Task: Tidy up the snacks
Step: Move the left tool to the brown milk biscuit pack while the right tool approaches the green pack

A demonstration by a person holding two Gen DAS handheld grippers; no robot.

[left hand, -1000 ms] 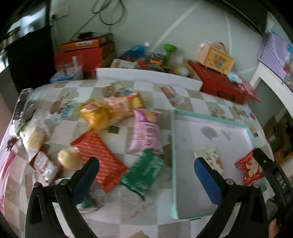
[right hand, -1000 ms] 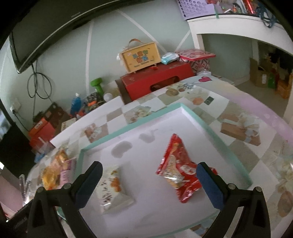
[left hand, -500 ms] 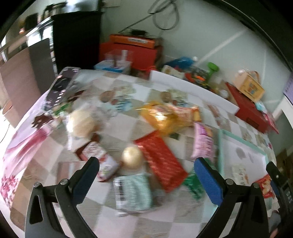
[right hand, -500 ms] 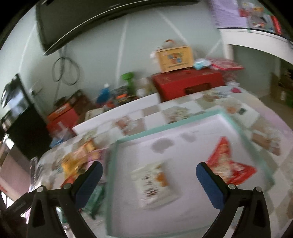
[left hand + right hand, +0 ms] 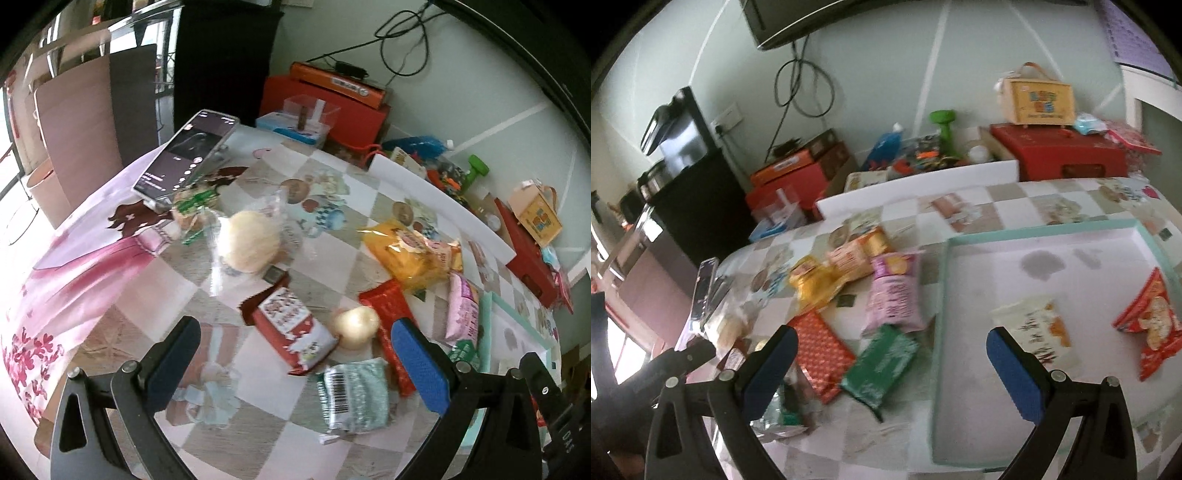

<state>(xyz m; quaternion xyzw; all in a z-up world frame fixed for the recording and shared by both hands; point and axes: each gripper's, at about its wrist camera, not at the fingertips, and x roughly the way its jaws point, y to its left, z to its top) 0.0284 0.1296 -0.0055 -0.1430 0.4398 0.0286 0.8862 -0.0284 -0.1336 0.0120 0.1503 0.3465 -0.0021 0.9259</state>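
We find the left claw (image 5: 295, 365) released, its blue-padded fingers (image 5: 419, 365) spread wide above the checked, picture-printed tabletop (image 5: 155, 288) and gripping nothing; directly ahead of it lie a red-and-white snack carton (image 5: 291, 328), a pale round wrapped bun (image 5: 356, 325) just beside it, and a silver-green foil packet with a barcode (image 5: 352, 397) nearest the claw. Further out we note a larger round bun in clear wrap (image 5: 253, 240), a flat red patterned packet (image 5: 393, 328), a yellow-orange crinkled bag (image 5: 413, 254), a pink snack pouch (image 5: 463, 310) and a black smartphone (image 5: 184, 155) at the tabletop's far left edge. The right claw (image 5: 886, 365) is likewise released and empty, held over the boundary between the loose snacks and a shallow white tray with a mint-green rim (image 5: 1034, 230). In that tray we record two items well apart: a white packet with orange print (image 5: 1034, 328) and a red crisp bag (image 5: 1148, 325) toward the right side. Left of the tray, outside it, lie a dark green foil packet (image 5: 882, 362), the pink pouch (image 5: 894, 291), the red patterned packet (image 5: 822, 350) and the yellow bag (image 5: 816, 280). Motion blur prevents our reading any labels
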